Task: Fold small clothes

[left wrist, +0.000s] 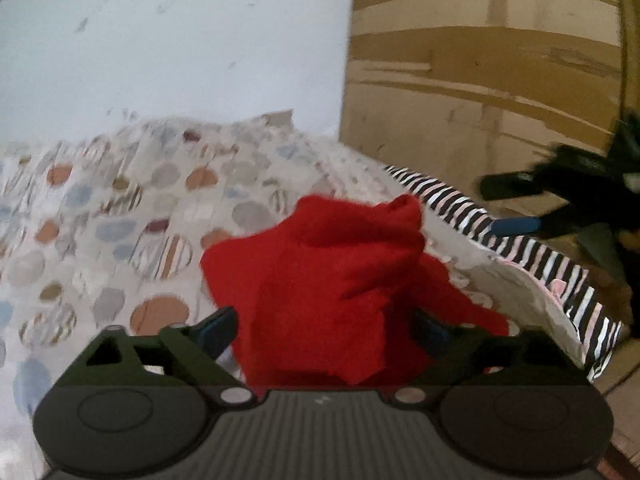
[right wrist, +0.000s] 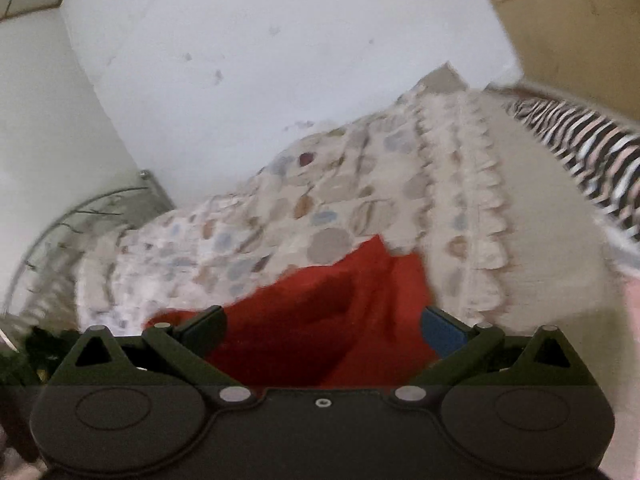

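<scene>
no text, label, brand, number or sign can be read in either view.

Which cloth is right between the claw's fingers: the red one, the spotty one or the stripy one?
The red cloth. The spotty bedspread lies underneath, and the stripy cloth sits off to the side.

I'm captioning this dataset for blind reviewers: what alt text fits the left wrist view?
A bunched red garment fills the wide gap between the left gripper fingers, above a bedspread printed with circles. The right gripper reaches in from the right, before a brown cabinet.
</scene>
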### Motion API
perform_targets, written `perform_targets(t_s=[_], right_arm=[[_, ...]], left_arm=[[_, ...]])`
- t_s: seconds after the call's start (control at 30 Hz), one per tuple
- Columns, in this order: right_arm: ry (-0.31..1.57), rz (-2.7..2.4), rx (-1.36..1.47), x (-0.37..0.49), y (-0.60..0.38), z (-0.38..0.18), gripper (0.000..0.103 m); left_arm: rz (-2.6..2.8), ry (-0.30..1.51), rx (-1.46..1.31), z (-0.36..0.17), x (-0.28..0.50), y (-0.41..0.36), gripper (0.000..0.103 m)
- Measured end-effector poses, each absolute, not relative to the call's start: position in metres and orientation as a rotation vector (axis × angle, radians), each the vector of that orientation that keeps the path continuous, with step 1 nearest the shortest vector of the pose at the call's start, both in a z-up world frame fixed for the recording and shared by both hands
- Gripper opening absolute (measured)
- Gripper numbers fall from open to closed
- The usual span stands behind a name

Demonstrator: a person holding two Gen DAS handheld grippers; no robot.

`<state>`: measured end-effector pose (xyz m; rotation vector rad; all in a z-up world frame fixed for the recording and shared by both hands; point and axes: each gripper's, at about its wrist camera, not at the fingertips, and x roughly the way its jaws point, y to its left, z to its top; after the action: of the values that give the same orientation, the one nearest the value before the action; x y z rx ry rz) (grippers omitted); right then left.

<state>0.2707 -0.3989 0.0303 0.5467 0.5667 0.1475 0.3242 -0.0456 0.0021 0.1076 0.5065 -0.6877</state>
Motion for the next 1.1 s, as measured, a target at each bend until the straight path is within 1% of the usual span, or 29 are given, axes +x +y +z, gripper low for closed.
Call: perform_targets(t_s=[0.03,0.07,0.13,0.2,0.3,0.37,0.5,0.57,0.6,0.63,0.67,0.7,0.73,0.8,0.93,1.0,1.1], right_arm=[[0.609,0.169,0.575,0.281,-0.397,0.03,0.103],[0.647,0.196,0.601,0.29,-0.394,0.029,0.103],[0.706,0.285,0.685,0.302,-0.389,0.021,0.103],[0.751,0.334,0.792,0.312,-0.386,0.01,0.103],[0.797,0.267,0.877,0.32,-0.389,0.001,0.103],[0.786,0.217,0.912,0.319,-0.395,-0.003,0.103],[0.81,0.217,1.097,0.331,-0.407,-0.021,0.103],[0.82,0.196,1.081,0.339,-0.408,-0.025,0.102],[0.809,0.194,1.053,0.34,-0.407,-0.026,0.092],[0.807,0.186,1.022,0.343,-0.406,-0.026,0.069],[0.822,0.165,0.992,0.346,-0.403,-0.027,0.056],[0.833,0.14,0.962,0.347,-0.402,-0.027,0.031],[0.821,0.135,0.93,0.346,-0.401,-0.025,0.026],[0.749,0.156,0.855,0.34,-0.4,-0.017,0.022],[0.53,0.133,0.659,0.306,-0.402,0.011,0.02],[0.514,0.069,0.589,0.301,-0.405,0.005,0.02],[0.607,0.016,0.6,0.302,-0.413,-0.024,0.02]], left_arm=[[-0.701,0.484,0.12,0.004,0.321,-0.047,0.085],[-0.703,0.471,0.138,0.007,0.317,-0.052,0.085],[-0.71,0.445,0.178,0.008,0.309,-0.058,0.074],[-0.719,0.41,0.239,0.008,0.3,-0.065,0.069],[-0.718,0.366,0.346,0.003,0.284,-0.076,0.069],[-0.72,0.336,0.402,-0.002,0.275,-0.083,0.069],[-0.789,0.296,0.456,-0.006,0.258,-0.092,0.069],[-0.832,0.275,0.479,-0.008,0.249,-0.097,0.069],[-0.845,0.265,0.493,-0.008,0.245,-0.1,0.07],[-0.854,0.257,0.509,-0.009,0.241,-0.103,0.07],[-0.864,0.251,0.526,-0.011,0.236,-0.107,0.07],[-0.873,0.248,0.533,-0.012,0.233,-0.109,0.07],[-0.881,0.248,0.534,-0.013,0.231,-0.111,0.07],[-0.902,0.256,0.52,-0.014,0.227,-0.115,0.07],[-0.968,0.287,0.487,-0.018,0.225,-0.126,0.07],[-0.974,0.288,0.53,-0.024,0.223,-0.138,0.07],[-0.958,0.271,0.619,-0.033,0.218,-0.151,0.07]])
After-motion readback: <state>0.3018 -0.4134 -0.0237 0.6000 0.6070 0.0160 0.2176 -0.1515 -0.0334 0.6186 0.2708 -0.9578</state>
